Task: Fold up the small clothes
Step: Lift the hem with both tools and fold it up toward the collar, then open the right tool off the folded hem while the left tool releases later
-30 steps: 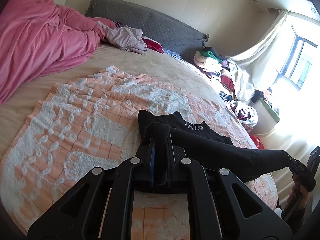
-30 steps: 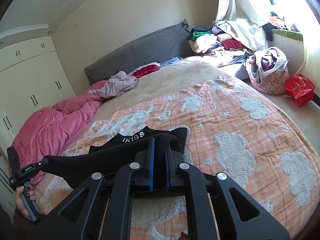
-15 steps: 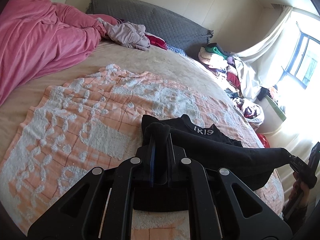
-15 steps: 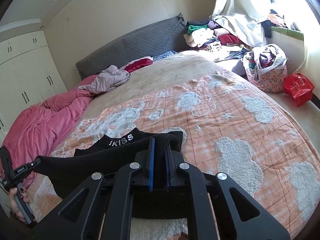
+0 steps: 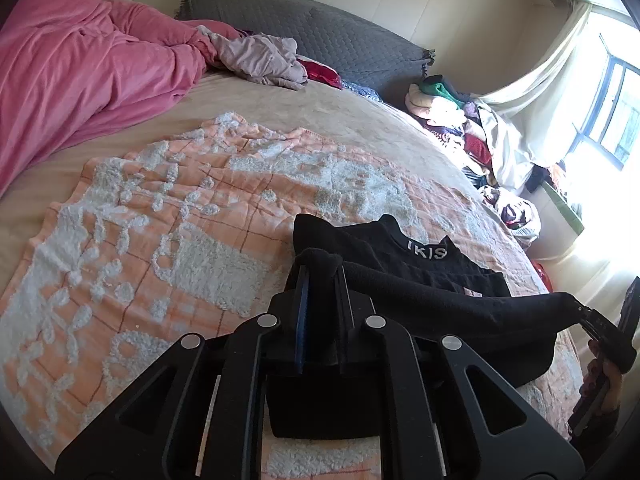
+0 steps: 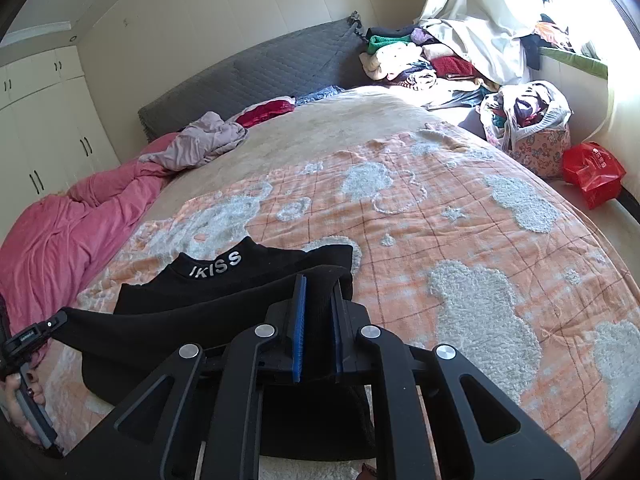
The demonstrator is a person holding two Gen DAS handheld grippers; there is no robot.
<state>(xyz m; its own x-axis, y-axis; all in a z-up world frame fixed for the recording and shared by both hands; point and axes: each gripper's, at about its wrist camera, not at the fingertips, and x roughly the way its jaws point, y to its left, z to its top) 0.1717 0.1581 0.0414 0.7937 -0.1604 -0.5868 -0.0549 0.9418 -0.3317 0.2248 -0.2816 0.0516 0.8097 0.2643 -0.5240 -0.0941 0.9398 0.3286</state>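
Both grippers are clamped on the same black top (image 5: 436,280), one at each end of a folded edge. The left gripper (image 5: 320,276) has a bunched wad of black fabric pinched between its blue-padded fingers (image 5: 301,320), and the right gripper (image 6: 318,304) is squeezed on the opposite corner the same way. The stretch of cloth between them hangs taut and lifted a bit off the bed, while the rest of the top lies flat on the orange blanket (image 6: 460,216) with its "IKISS" collar facing up, just ahead of the fingers. In the left view you can see the right gripper off at the far right edge with a hand (image 5: 600,376) on it, though it's pretty distorted out there so I can't make out much detail. Further back there's a pink duvet (image 5: 80,64), a grey headboard (image 6: 256,72), a clothes pile (image 6: 416,56) by the window and a red bag (image 6: 592,172) on the floor.
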